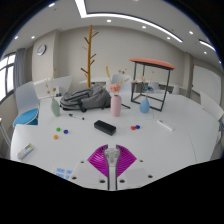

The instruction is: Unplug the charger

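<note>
My gripper (pixel 112 150) hangs low over the near edge of a white round table (pixel 150 145). Its magenta pads (pixel 100 160) meet along a thin line, so it is shut. A small pale patch shows at the tips; whether anything is held there I cannot tell. Beyond the fingers, about mid-table, lies a black oblong block (pixel 104 127), possibly a power strip. No charger or cord can be picked out on it from here.
Past the block stand a pink cup (pixel 116 105) and a blue bottle (pixel 144 103). A grey bundle (pixel 85 97) lies to the left, below a wooden coat tree (pixel 90 50). A red-topped stand (pixel 152 65) rises at the back right. Small coloured bits (pixel 60 130) and a white item (pixel 163 125) lie loose.
</note>
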A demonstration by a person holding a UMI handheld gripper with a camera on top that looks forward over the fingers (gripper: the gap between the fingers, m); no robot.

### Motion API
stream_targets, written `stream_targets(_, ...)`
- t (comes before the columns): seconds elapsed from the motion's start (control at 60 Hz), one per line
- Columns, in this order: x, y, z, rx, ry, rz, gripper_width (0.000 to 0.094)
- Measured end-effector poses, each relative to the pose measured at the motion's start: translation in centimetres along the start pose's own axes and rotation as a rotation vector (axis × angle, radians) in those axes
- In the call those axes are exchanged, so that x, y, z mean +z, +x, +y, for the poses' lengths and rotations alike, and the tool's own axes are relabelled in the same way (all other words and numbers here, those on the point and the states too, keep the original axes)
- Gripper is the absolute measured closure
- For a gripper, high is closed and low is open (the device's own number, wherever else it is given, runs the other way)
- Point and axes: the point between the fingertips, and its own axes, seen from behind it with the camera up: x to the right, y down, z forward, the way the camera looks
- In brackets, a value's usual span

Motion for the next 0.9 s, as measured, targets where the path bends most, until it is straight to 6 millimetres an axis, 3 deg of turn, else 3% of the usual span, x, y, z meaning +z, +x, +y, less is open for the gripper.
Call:
stream_targets(0.133, 2.8, 5.4, 5.8, -0.052, -0.132, 0.053, 0.0844)
stream_targets(0.217, 5.0, 6.6, 9.3, -0.051, -0.202, 0.052, 0.0817)
stream_targets(0.333, 6.8, 7.3, 12.6, -0.04, -0.262, 0.029, 0.068)
stream_targets(0.383, 7.3, 7.7, 12.7, -0.034, -0.268, 0.041, 0.0469)
stream_targets(0.433, 6.8, 8.1, 12.4, -0.04, -0.263, 0.055, 0.012)
stream_targets(0.45, 6.6, 8.2, 12.1, -0.04, -0.258, 0.057, 0.0074)
stream_targets(0.5, 5.7, 8.2, 11.2, -0.042, -0.243, 0.061, 0.0131)
stream_targets(0.567, 3.5, 8.0, 9.7, -0.053, -0.229, 0.05, 0.0074)
stream_targets(0.65, -1.2, 7.8, 7.7, -0.063, -0.227, 0.036, 0.0086)
stream_targets(0.767, -10.5, 7.1, 5.3, -0.048, -0.253, 0.01, 0.0085)
stream_targets(0.9, -20.7, 6.2, 4.5, -0.019, -0.278, -0.031, 0.0085)
